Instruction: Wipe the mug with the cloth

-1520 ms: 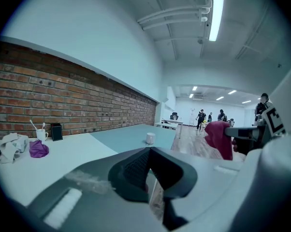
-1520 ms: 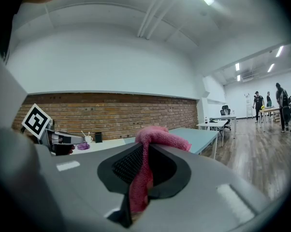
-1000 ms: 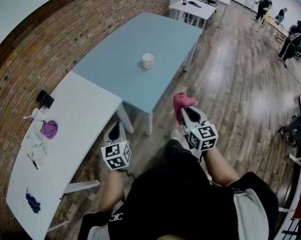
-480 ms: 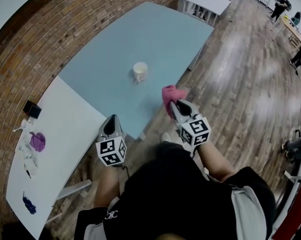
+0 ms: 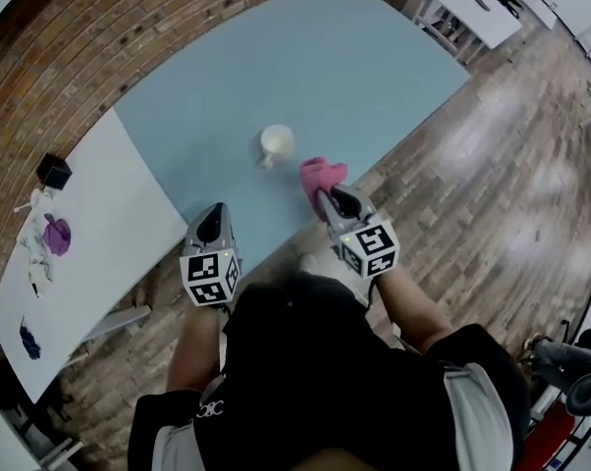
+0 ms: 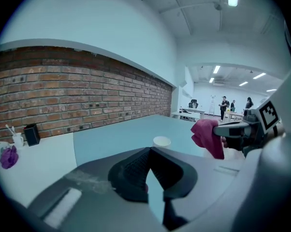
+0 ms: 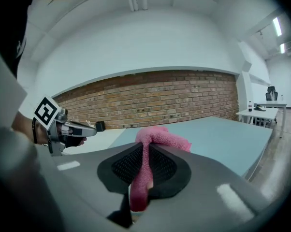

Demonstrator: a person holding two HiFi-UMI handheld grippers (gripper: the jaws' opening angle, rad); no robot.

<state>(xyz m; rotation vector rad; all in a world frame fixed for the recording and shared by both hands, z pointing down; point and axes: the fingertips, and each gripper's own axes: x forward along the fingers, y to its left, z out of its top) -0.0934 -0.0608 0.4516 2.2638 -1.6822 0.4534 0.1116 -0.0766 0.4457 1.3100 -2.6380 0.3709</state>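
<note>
Overhead view of a person standing at the near edge of a pale blue table [image 5: 394, 57]. Lower left of centre, the left tool [image 5: 214, 223] is closed with nothing between its jaws. It is held low by the table edge, probably kept free to steady the mug. Just above centre, the white mug [image 5: 277, 142] stands upright on the table, untouched. Near it on the right, a pink cloth [image 5: 318, 174] bunches out of the right tool [image 5: 327, 197]. That tool's jaws are clamped on a fold and point toward the mug, seemingly ready to start wiping.
</note>
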